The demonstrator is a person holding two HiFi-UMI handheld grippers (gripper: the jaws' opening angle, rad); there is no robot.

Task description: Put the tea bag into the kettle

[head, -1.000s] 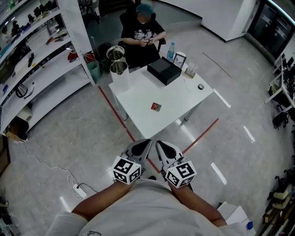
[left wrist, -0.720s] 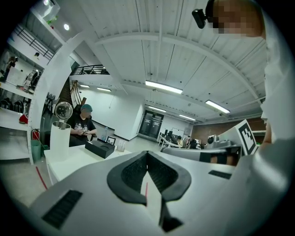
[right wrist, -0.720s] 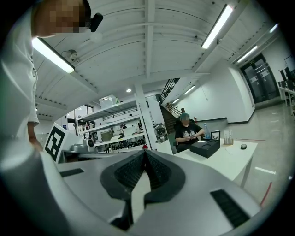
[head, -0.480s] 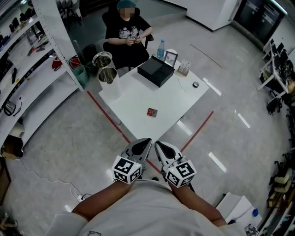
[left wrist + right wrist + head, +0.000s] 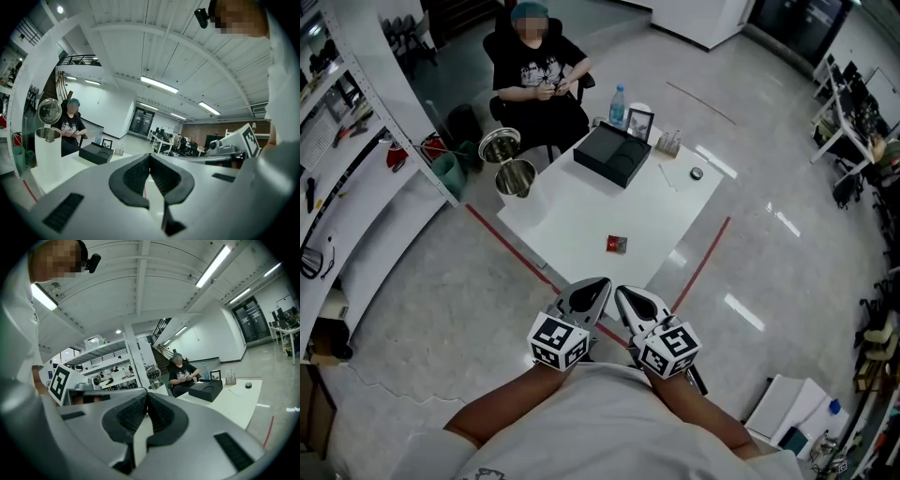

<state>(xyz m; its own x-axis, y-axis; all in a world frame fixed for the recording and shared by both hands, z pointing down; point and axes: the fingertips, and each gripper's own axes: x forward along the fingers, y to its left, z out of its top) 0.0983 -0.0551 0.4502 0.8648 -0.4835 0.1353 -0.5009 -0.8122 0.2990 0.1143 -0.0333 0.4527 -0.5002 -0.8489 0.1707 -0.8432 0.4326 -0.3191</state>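
Observation:
The tea bag [image 5: 617, 245], a small red packet, lies on the white table [image 5: 572, 211] near its front corner. The white kettle [image 5: 517, 178] stands at the table's left corner with its steel lid [image 5: 499, 145] flipped up; it also shows in the left gripper view [image 5: 47, 150] and the right gripper view [image 5: 154, 383]. My left gripper [image 5: 600, 283] and right gripper [image 5: 622, 292] are side by side, short of the table, pointing at it. Both are shut with nothing between the pads, as seen in the left gripper [image 5: 150, 154] and right gripper [image 5: 146, 394] views.
A black box [image 5: 614, 155], a water bottle [image 5: 618, 105], a picture frame [image 5: 639, 123] and a small round object [image 5: 697, 173] stand at the table's far side. A person [image 5: 534, 70] sits behind it. Shelving [image 5: 356, 169] runs along the left. Red tape [image 5: 506, 246] marks the floor.
The table, with the tea bag and kettle on it, has drawn nearer to both grippers. The grippers stay side by side and shut.

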